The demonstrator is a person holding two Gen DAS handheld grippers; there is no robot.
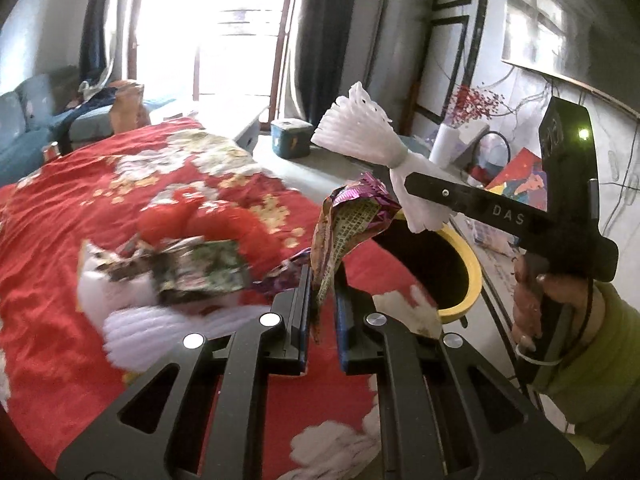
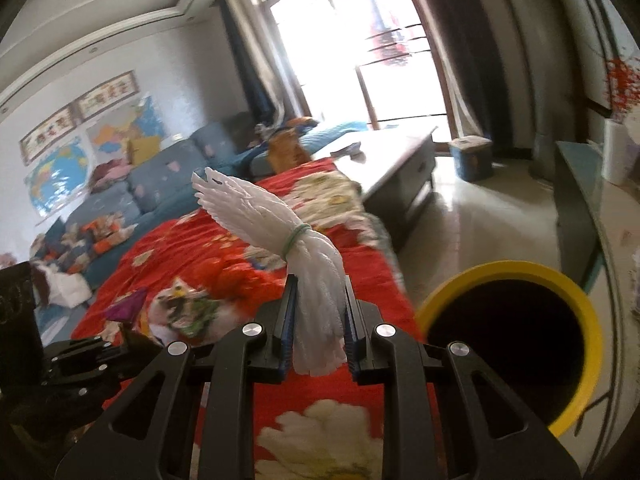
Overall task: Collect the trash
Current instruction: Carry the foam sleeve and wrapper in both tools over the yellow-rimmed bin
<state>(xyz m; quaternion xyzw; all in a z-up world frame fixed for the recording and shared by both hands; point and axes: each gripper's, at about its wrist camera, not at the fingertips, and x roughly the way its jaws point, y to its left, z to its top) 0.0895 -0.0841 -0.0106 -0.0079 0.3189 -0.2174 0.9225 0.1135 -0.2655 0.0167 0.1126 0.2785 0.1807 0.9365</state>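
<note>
Pinching a crumpled purple snack wrapper [image 1: 352, 224] by its lower end, the left gripper [image 1: 323, 300] has its pads closed on the foil; the wrapper rises above the jaws, tilted toward the bin.

Item two: white foam fruit net [image 2: 298, 256], bunched and bound with a green rubber band [image 2: 295, 239]. Clamped at its lower half by the right gripper [image 2: 318, 320], jaws drawn in against it; the free end fans up and to the left.

Right hand [image 1: 532, 300]: wrapped round the gripper's handle, green sleeve [image 1: 596, 364] at the wrist, tool angled downward, its tip above the bin as the left view shows it.

Bin [image 2: 520, 344]: yellow rim, dark inside, standing just beside the edge of the red floral cloth [image 2: 224, 256], to the right of both grippers.

Remaining on the cloth: a heap of printed packets and white foam [image 1: 160, 280], blurred, to the left of the left gripper.

Surroundings: blue sofa [image 2: 160, 176] with clutter, maps [image 2: 60, 176] on the wall, bright window [image 2: 360, 40] with dark curtains, a low table [image 2: 392, 168] beyond the cloth.
</note>
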